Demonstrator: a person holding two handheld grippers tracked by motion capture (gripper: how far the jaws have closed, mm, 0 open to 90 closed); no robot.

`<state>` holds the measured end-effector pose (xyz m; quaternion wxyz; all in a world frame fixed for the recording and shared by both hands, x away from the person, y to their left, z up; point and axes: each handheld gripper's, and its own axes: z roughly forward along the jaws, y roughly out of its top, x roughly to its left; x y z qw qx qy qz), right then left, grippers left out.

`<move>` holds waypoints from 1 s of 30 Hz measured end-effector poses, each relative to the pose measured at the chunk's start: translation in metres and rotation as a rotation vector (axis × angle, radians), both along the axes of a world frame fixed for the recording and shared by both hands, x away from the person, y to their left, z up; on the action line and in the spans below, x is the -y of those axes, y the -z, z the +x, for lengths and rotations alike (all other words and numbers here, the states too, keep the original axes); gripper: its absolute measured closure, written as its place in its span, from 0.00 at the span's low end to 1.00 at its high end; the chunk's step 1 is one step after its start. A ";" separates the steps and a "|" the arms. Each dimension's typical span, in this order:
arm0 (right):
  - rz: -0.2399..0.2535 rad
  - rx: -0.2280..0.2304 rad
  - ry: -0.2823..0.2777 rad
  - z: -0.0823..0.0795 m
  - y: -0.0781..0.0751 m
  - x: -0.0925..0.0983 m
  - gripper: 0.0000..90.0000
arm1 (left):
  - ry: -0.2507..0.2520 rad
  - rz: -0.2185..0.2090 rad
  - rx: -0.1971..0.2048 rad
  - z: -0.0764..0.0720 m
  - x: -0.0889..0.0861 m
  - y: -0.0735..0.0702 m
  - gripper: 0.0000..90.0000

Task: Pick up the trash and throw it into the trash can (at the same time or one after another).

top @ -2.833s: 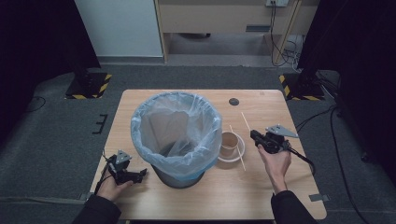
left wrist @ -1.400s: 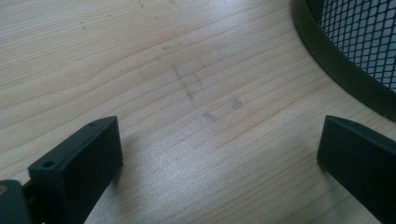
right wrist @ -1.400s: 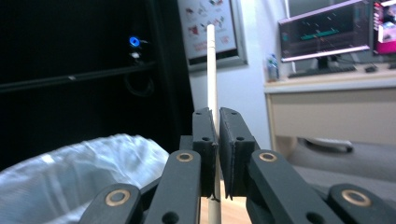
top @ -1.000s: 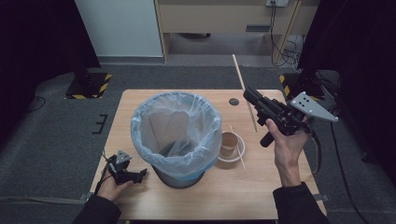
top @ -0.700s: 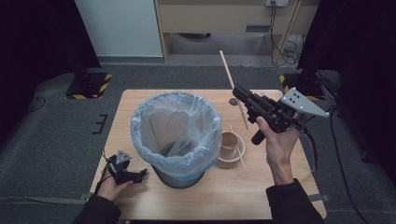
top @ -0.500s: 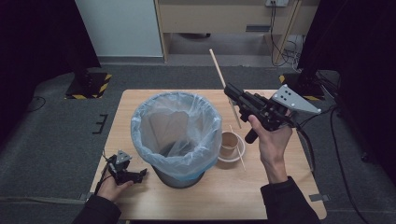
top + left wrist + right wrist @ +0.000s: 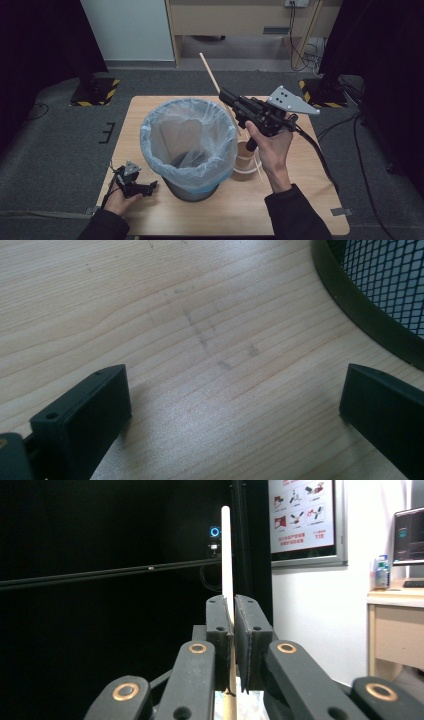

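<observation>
1. My right gripper [image 7: 226,96] is raised above the table [image 7: 310,200], over the far right part of its top, its jaws pressed together on a thin wooden stick [image 7: 212,76].
2. In the right gripper view the stick [image 7: 226,555] stands straight up from between the two black jaws, well past their tips.
3. From the high view the stick slants up and away, its lower part near the right rim of the bin [image 7: 189,145].
4. The bin is a dark mesh basket lined with a clear, pale blue plastic bag [image 7: 210,131]. It stands at the middle of the table. Its inside looks dark, and I cannot tell what lies in it.
5. Just right of the bin stands a small paper cup [image 7: 244,156], with a second stick [image 7: 258,167] lying beside it.
6. My left gripper [image 7: 142,187] rests low at the near left corner of the table, its jaws spread wide with only bare wood between them; the bin's dark base [image 7: 360,315] curves past just beside it.
</observation>
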<state>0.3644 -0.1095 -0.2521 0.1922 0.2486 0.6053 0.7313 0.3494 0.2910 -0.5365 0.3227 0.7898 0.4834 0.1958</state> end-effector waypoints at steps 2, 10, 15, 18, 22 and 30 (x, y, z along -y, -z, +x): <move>-0.003 -0.006 -0.010 0.002 0.001 -0.006 0.95 | 0.001 0.000 0.000 0.000 0.000 0.000 0.00; -0.031 -0.026 -0.027 0.007 0.008 -0.025 0.95 | 0.002 0.000 0.000 0.000 0.000 0.000 0.00; -0.053 -0.029 -0.037 0.009 0.010 -0.036 0.95 | 0.002 0.000 0.000 0.000 0.000 0.000 0.00; -0.064 -0.036 -0.042 0.010 0.012 -0.042 0.95 | 0.002 0.001 0.000 0.000 0.000 0.000 0.00; -0.077 -0.053 -0.045 0.013 0.015 -0.045 0.88 | 0.002 0.000 -0.001 0.000 0.000 0.000 0.00; -0.063 -0.032 -0.008 0.012 0.005 -0.031 0.82 | 0.002 0.000 0.000 0.000 0.000 0.000 0.00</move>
